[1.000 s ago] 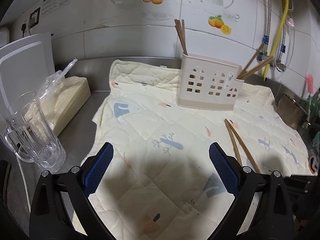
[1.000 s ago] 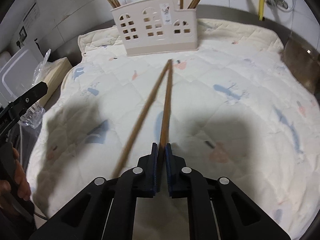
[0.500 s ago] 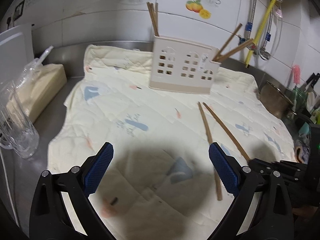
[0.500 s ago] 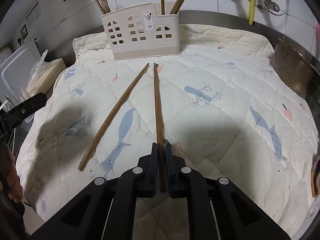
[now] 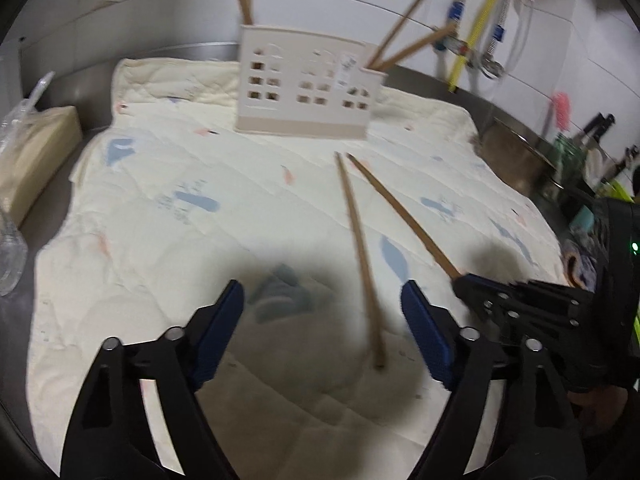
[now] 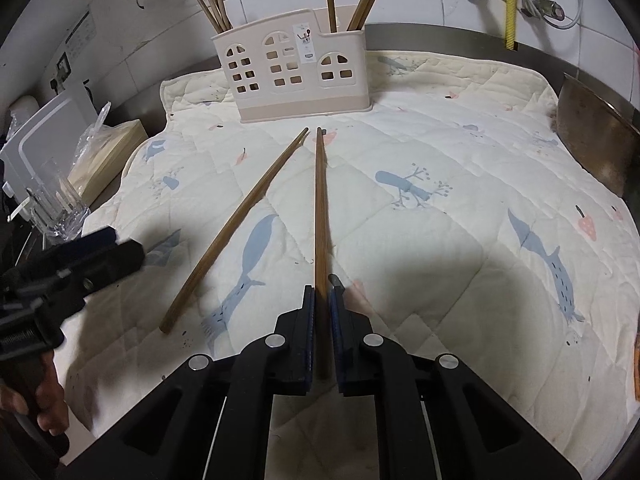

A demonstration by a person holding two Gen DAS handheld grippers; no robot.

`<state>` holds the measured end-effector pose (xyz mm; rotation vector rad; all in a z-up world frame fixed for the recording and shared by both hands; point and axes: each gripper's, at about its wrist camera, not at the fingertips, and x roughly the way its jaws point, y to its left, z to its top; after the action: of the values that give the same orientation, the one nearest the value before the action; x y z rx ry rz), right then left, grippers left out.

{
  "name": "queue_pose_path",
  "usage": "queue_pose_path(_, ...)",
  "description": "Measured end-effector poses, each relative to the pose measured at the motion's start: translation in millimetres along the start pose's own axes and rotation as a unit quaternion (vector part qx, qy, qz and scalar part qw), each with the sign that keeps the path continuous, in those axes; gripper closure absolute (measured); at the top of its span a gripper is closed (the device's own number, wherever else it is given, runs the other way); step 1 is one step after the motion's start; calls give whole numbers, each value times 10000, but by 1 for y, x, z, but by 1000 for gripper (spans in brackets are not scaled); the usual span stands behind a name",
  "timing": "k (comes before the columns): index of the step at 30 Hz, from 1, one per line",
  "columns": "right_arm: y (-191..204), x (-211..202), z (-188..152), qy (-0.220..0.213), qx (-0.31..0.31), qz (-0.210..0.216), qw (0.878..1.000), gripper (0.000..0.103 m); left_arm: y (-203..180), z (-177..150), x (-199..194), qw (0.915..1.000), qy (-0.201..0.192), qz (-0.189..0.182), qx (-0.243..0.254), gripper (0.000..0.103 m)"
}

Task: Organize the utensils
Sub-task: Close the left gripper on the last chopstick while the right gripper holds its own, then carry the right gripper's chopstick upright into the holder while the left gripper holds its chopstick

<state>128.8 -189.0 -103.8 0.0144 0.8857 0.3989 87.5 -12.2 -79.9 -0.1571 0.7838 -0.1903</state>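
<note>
The right gripper (image 6: 322, 292) has its jaws pressed together on the thick end of one wooden chopstick (image 6: 320, 208), whose thin tip points at the utensil holder (image 6: 294, 68). The left gripper (image 5: 322, 320) stands spread, its jaws having just been closing somewhat; the thick end of the loose chopstick (image 5: 360, 256) lies on the cloth between its fingers, nearer the right one, and neither pad touches it.

The work surface is a cream quilted cloth (image 6: 440, 152) printed with blue whales, trees and pink strawberries, spread over a steel counter against a white tiled wall. The holder, beige with house-shaped window cut-outs, stands upright at the far edge of the cloth; a bunch of chopsticks rises from its left compartment and a few more lean out of its right one. Left of the holder, off the cloth, sit a wrapped tissue pack (image 6: 108, 152) and a clear glass mug (image 6: 56, 204). Right of the holder, a yellow hose (image 6: 510, 0) hangs on the wall, and a dark metal pot (image 6: 596, 140) sits at the cloth's edge.

Both chopsticks on the cloth have their thin tips close together just in front of the holder and fan apart toward the grippers.
</note>
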Motion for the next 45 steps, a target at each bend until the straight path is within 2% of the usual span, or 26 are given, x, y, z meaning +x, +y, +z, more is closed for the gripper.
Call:
queue_pose_path(6, 0, 0, -2, -27, -54, 31, 10000, 95, -16, -7, 16, 9991, 264, -312, 140, 50)
queue_pose_path(8, -2, -1, -1, -22, -23, 86, 10000, 95, -20, -8, 22, 9985, 361, -391, 154, 62)
queue_pose_path(11, -4, -1, -1, -34, -10, 120, 9999, 96, -22, -9, 28, 9977, 460, -475, 170, 74)
queue_pose_path(19, -6, -3, -2, -67, -29, 161, 9998, 96, -23, -6, 38, 9978, 546, -358, 141, 81)
queue_pose_path(24, -7, -5, 0, -119, -45, 146, 9998, 97, -22, -5, 37, 9981, 554, -215, 178, 96)
queue_pose_path(33, -11, -34, 18, -546, -232, 67, 9982, 96, -20, 15, 13, 9991, 299, -204, 226, 97)
queue_pose_path(39, -6, -63, 49, -1031, -534, 10, 9932, 96, -19, 51, -16, 9988, -175, -137, 426, 97)
queue_pose_path(45, -1, -88, 89, -1422, -870, 47, 9860, 96, -19, 97, -37, 9966, -543, -249, 566, 97)
